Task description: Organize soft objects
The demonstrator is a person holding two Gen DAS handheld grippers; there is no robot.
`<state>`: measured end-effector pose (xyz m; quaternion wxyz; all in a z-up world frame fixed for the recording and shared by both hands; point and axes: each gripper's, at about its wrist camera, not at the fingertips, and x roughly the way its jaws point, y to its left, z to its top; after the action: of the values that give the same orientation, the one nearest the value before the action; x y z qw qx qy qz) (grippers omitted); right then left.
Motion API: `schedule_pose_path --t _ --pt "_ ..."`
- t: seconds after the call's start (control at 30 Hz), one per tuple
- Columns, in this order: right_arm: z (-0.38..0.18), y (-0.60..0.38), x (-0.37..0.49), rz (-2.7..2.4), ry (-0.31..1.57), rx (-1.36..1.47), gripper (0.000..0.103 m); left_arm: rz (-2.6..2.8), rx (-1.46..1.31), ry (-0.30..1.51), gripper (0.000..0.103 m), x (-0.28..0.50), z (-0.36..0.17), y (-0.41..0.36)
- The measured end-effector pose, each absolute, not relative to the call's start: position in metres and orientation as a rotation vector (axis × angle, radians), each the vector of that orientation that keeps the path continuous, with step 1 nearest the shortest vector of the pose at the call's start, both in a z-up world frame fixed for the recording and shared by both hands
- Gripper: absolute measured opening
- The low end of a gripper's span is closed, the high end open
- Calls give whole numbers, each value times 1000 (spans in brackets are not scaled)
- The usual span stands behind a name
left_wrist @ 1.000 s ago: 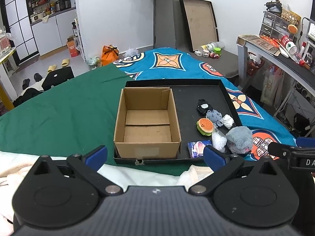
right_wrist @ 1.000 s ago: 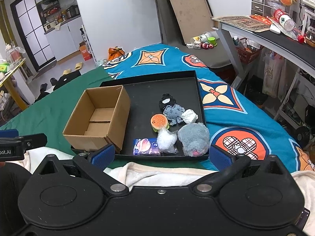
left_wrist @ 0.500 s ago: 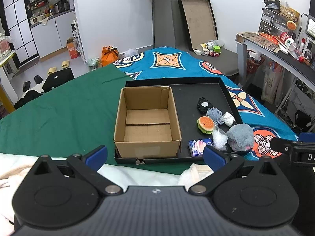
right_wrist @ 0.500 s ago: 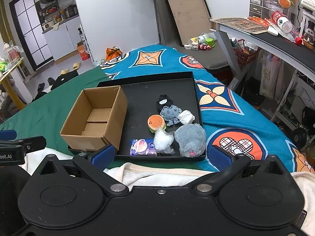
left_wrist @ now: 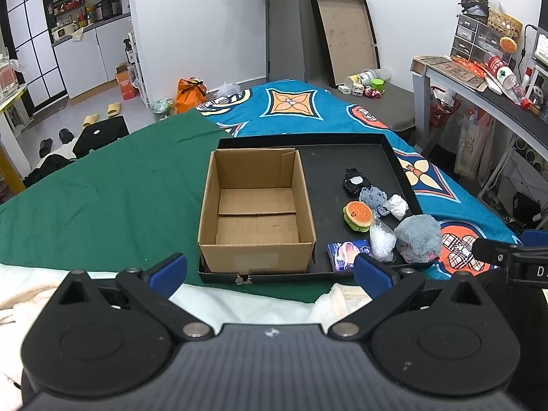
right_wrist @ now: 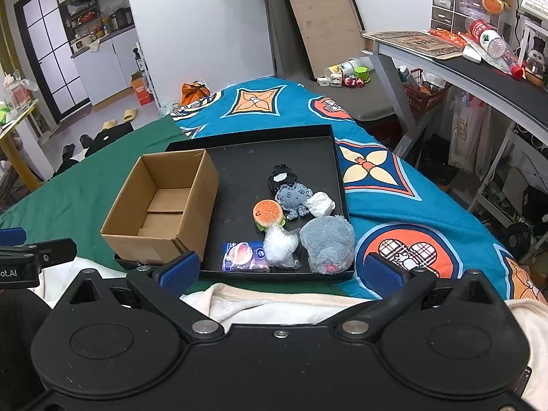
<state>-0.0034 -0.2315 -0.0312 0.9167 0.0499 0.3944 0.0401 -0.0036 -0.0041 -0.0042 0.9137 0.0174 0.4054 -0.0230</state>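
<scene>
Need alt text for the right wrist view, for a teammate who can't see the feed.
An open, empty right gripper hovers short of a black tray on a bed. The tray holds an empty cardboard box on its left and small soft toys on its right: a burger plush, a grey plush and others.

Legible text, partial only: "D" in white on the black right gripper body (left_wrist: 527, 269), seen from the left wrist; "ot.AI" in white on the black left gripper body (right_wrist: 13, 270), seen from the right wrist
</scene>
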Motion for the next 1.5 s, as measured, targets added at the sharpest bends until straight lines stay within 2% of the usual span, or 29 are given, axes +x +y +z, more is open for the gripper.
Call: schedule_pose_path --t 0.6,1.5 --pt "-34 -232 1 77 818 112 103 -41 24 838 103 4 -7 -3" --pt "-72 -258 43 67 886 200 103 10 39 927 103 60 -47 -2"
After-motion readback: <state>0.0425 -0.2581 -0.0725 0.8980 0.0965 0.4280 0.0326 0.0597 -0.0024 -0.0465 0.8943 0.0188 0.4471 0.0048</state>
